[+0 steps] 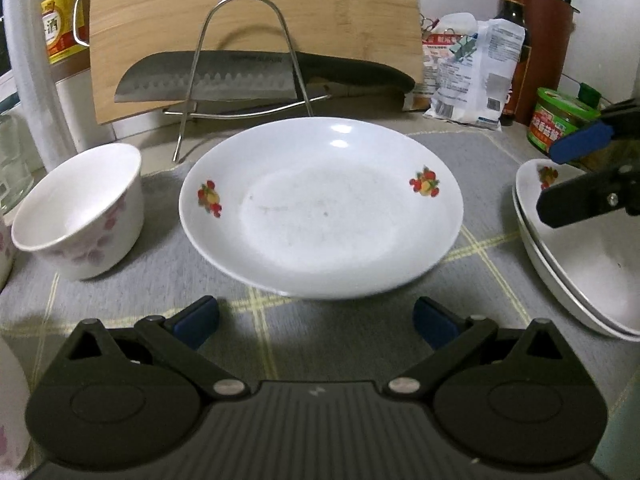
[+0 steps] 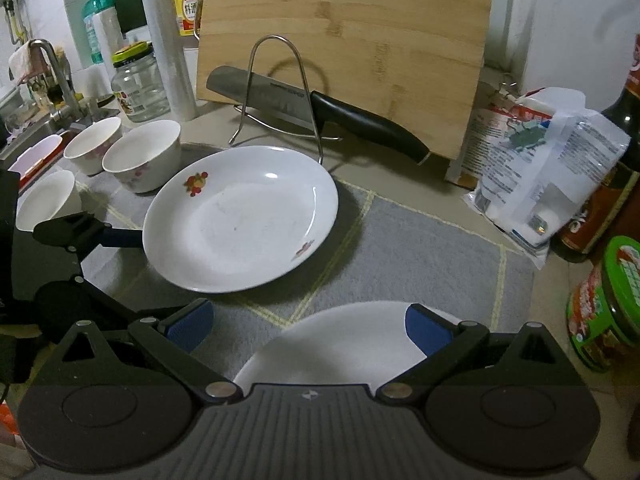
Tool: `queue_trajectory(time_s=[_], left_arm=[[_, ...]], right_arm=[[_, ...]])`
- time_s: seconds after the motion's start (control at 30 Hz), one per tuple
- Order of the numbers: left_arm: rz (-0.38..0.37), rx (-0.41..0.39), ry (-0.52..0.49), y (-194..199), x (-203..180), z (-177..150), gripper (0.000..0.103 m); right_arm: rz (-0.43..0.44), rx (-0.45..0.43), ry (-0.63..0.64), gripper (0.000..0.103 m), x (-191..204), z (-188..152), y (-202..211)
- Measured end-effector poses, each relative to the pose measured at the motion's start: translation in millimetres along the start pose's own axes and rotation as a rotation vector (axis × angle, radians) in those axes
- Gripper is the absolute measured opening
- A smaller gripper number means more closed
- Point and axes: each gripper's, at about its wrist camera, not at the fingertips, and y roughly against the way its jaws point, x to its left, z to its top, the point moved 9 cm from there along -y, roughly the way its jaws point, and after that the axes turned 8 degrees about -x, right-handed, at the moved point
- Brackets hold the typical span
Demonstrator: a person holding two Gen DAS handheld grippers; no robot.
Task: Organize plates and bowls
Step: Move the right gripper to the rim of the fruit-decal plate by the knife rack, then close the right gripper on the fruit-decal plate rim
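In the left wrist view, the left gripper point(image 1: 316, 318) sits at bottom centre, its blue pads spread apart and empty, just short of the fruit-patterned plate point(image 1: 320, 208) lying mid-frame on the grey checked mat point(image 1: 132, 280). At left stands a floral bowl point(image 1: 80, 210); at right edge, two stacked plates point(image 1: 576, 264). The right gripper point(image 2: 308, 328) gapes open above that stack. Farther back, a knife point(image 1: 224, 76) rests on a wire rack point(image 1: 244, 60) against a bamboo cutting board point(image 1: 256, 12).

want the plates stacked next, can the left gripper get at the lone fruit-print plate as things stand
Probably yes. The left gripper is open and faces the fruit-print plate head-on, with only bare mat between its fingertips and the near rim. The bowl sits off to the side, apart from the plate.
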Motion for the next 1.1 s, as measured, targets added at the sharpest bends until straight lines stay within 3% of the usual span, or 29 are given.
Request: queue_trajectory(time_s=[0.5, 1.1], left_arm=[[0.010, -0.042, 0.008, -4, 4, 3, 0.103], [0.018, -0.053, 0.009, -3, 4, 3, 0.103]], right_arm=[[0.150, 0.074, 0.058, 0.103, -7, 36, -55], [0.283, 0.216, 0.070, 0.103, 3, 36, -115]])
